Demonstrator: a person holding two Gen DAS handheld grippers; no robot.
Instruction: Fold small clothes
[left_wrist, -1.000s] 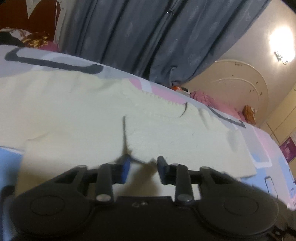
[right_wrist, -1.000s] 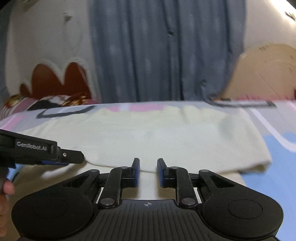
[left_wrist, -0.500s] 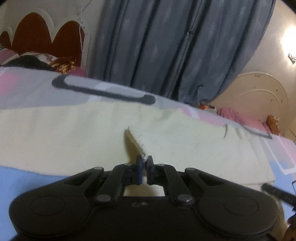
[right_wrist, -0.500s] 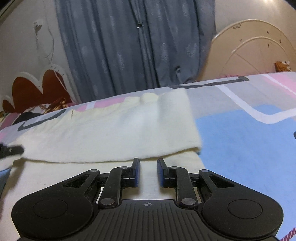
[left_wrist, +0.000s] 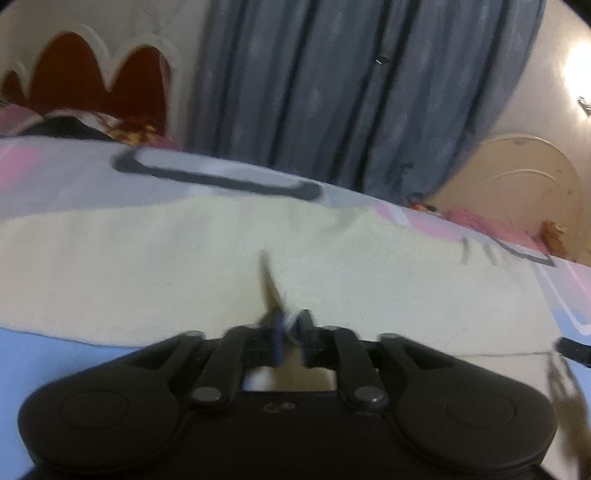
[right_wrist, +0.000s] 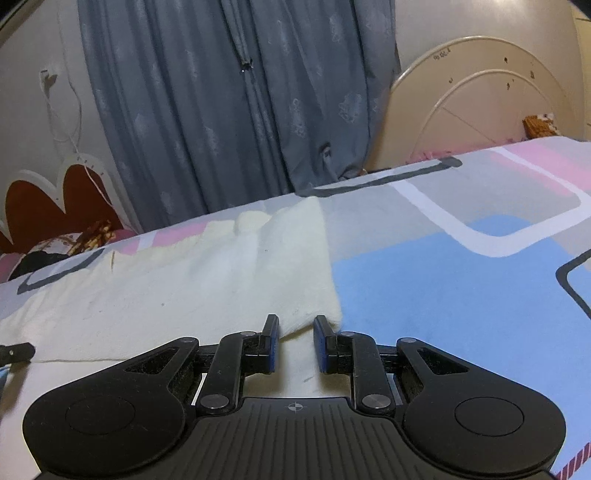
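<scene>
A cream knitted garment lies spread on the bed, with one layer folded over another. My left gripper is shut on a raised edge of it near the middle; this view is blurred. In the right wrist view the garment ends at a folded corner. My right gripper is open, its jaws on either side of that corner, low over the cloth. The tip of the left gripper shows at the far left.
The bed sheet has blue, pink and grey blocks. Grey curtains hang behind the bed. A red and white headboard with pillows is at the left. A cream round board leans at the right.
My left gripper stays shut on the cloth edge and has carried it further over the garment. My right gripper has moved right along the folded edge to its corner.
</scene>
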